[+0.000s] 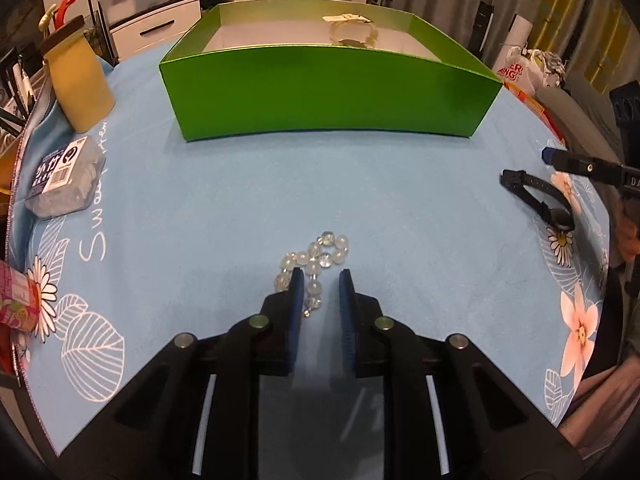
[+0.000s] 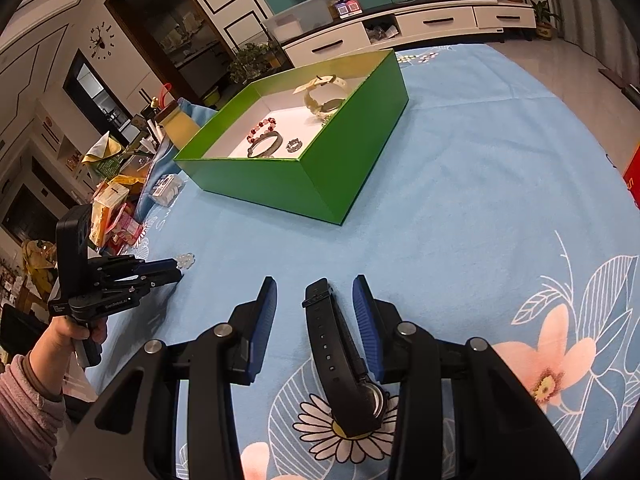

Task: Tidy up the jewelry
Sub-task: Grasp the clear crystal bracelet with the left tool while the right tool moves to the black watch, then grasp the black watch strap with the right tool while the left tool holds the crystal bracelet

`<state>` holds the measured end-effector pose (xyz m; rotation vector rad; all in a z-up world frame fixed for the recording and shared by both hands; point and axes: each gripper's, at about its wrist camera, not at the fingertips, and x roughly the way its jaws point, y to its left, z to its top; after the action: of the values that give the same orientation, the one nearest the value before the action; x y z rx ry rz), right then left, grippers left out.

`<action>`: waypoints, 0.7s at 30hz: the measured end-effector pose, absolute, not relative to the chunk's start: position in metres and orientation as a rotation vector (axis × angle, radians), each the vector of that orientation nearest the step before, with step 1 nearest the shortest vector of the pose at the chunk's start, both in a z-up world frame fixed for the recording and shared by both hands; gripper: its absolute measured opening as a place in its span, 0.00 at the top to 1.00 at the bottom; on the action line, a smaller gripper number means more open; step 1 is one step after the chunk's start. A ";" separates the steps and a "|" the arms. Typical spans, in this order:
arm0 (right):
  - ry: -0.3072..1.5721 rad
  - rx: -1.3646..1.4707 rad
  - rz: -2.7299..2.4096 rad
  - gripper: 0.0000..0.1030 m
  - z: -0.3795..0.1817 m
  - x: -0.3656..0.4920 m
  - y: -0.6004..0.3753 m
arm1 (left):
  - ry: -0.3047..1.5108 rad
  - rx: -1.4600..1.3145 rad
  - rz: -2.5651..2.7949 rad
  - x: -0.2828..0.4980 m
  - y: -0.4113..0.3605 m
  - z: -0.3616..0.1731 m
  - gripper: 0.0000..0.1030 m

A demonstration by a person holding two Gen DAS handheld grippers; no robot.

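Clear glass beads of a bracelet (image 1: 316,268) are straddled on the blue-clothed tabletop (image 1: 400,184) by the parted fingers of the left gripper (image 1: 322,280). A black watch (image 2: 344,356) is bracketed, untouched, by the right gripper (image 2: 316,292), fingers apart. A green box (image 2: 320,176) is seen beyond, jewelry inside.

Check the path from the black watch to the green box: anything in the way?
Nothing visible. Bare cloth lies between the watch, which sits between the open right gripper fingers, and the box. Only the box's near wall must be cleared.
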<state>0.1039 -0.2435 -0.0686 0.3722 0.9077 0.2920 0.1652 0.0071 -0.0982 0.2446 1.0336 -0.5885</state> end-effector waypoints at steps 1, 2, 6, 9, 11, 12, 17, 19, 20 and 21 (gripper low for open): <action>0.906 0.367 0.290 0.61 -0.067 0.103 -0.243 | 1.033 0.256 -0.586 0.163 0.006 -0.098 0.83; 0.905 0.366 0.288 0.61 -0.067 0.103 -0.244 | 1.030 0.269 -0.583 0.161 0.007 -0.097 0.83; 0.901 0.380 0.283 0.61 -0.066 0.103 -0.246 | 1.028 0.246 -0.557 0.161 0.006 -0.097 0.93; 0.901 0.386 0.286 0.61 -0.066 0.101 -0.245 | 1.013 0.195 -0.526 0.158 0.008 -0.097 0.93; 0.900 0.375 0.288 0.61 -0.065 0.100 -0.244 | 1.017 0.104 -0.538 0.158 0.014 -0.094 0.93; 0.900 0.371 0.289 0.61 -0.064 0.100 -0.244 | 1.008 0.036 -0.552 0.157 0.019 -0.089 0.93; 0.895 0.381 0.283 0.61 -0.063 0.099 -0.248 | 0.938 -0.195 -0.602 0.159 0.040 -0.059 0.93; 0.895 0.383 0.285 0.61 -0.063 0.098 -0.249 | 0.913 -0.257 -0.614 0.160 0.046 -0.049 0.93; 0.895 0.383 0.285 0.61 -0.064 0.098 -0.249 | 0.896 -0.278 -0.618 0.160 0.048 -0.043 0.93; 0.896 0.383 0.287 0.61 -0.065 0.097 -0.249 | 0.883 -0.289 -0.620 0.159 0.049 -0.038 0.93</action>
<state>0.0968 -0.2491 -0.0647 0.3829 0.8965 0.2865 0.1590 0.0489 -0.0385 -0.2892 0.8830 -0.6203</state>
